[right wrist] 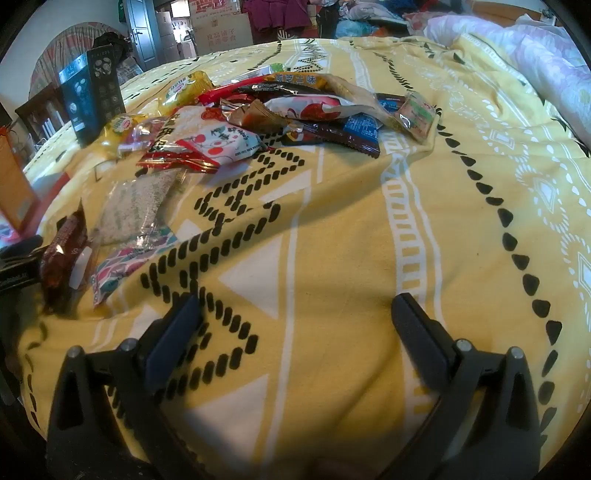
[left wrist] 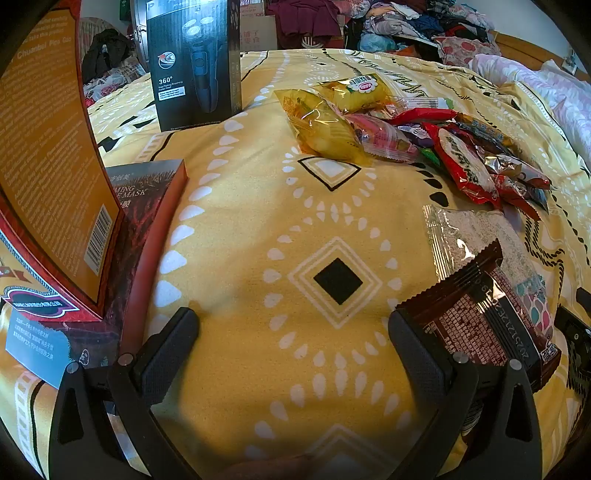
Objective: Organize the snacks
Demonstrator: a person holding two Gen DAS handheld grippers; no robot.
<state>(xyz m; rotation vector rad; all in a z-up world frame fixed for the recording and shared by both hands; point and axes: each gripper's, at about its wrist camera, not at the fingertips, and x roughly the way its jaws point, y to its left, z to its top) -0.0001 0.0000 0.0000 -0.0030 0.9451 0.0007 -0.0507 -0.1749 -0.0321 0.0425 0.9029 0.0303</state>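
Observation:
A heap of wrapped snacks [left wrist: 424, 136] lies on the yellow patterned bedspread [left wrist: 258, 206], far right in the left wrist view; the same snack heap [right wrist: 258, 114] sits upper left in the right wrist view. A dark brown snack packet [left wrist: 484, 317] and a clear speckled packet [left wrist: 465, 236] lie close by, just right of my left gripper [left wrist: 291, 343]. That gripper is open over bare cloth, with the brown packet's corner touching the outside of its right finger. My right gripper [right wrist: 295, 328] also stands open over bare bedspread, holding nothing.
An orange box [left wrist: 48, 177] and a red mask box [left wrist: 147, 206] stand at the left. A black shaver box [left wrist: 195, 62] stands upright behind. Piled clothes [left wrist: 388, 26] and a pink quilt [right wrist: 535, 62] fill the far side of the bed.

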